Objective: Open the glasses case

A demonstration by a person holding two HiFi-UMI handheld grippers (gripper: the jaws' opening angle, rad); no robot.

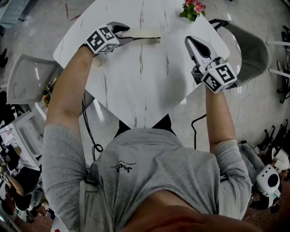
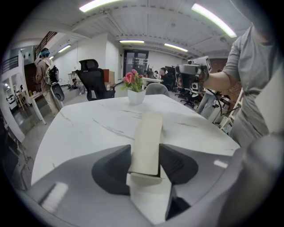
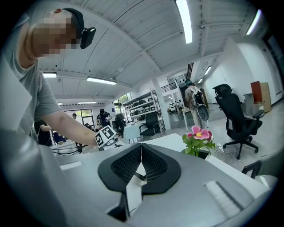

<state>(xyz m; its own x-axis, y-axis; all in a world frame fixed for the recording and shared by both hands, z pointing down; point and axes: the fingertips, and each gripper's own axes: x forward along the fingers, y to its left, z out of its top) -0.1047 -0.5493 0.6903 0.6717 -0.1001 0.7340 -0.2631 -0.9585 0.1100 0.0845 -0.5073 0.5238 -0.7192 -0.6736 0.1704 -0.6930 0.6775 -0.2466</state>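
We see a cream glasses case point(image 1: 144, 35) on a white tabletop point(image 1: 149, 90) streaked with thin grey veins. Right of the glasses case are pink flowers point(image 1: 192, 9) with green leaves. The left gripper point(image 1: 130, 36) and right gripper point(image 1: 187, 41) are grey with black-and-white square markers.

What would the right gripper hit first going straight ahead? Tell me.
Nothing close, it seems. The right gripper, jaws shut, points across the table, between the case and the flowers. Depth is unclear, so it might graze the table further on.

Bright ceiling strip lights point(image 2: 213, 21), fisheye-warped edges — dark vignette
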